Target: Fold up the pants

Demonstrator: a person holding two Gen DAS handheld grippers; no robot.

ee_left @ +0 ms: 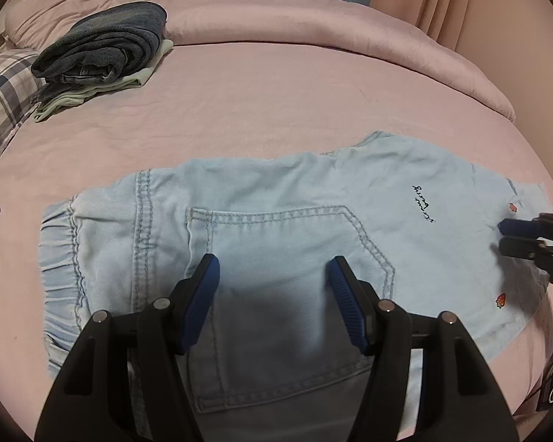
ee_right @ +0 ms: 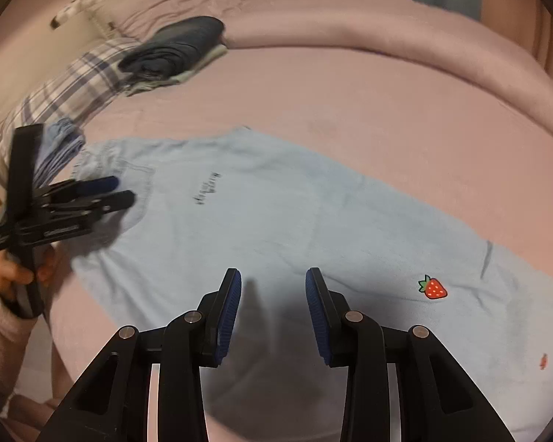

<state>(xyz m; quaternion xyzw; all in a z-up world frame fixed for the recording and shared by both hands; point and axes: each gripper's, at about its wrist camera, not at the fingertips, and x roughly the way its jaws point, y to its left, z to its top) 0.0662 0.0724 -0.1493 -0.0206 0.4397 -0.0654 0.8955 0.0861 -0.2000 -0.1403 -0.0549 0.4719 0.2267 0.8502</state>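
Only the right wrist view shows the hand (ee_right: 11, 272) holding the left hand-held gripper (ee_right: 123, 189); both hand-held grippers gape empty over pants (ee_left: 276, 199).

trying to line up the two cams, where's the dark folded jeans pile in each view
Left wrist: dark folded jeans pile upper left, on the pink bed beside the plaid pillow.
Right wrist: same pile upper left of centre, blurred.
Shared landmark: the plaid pillow just left of it.

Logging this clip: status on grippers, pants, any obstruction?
Left gripper open over back pocket. Right gripper open, nothing between jaws. Pants flat on bed, folded once. Folded stack far off, nothing in the way.
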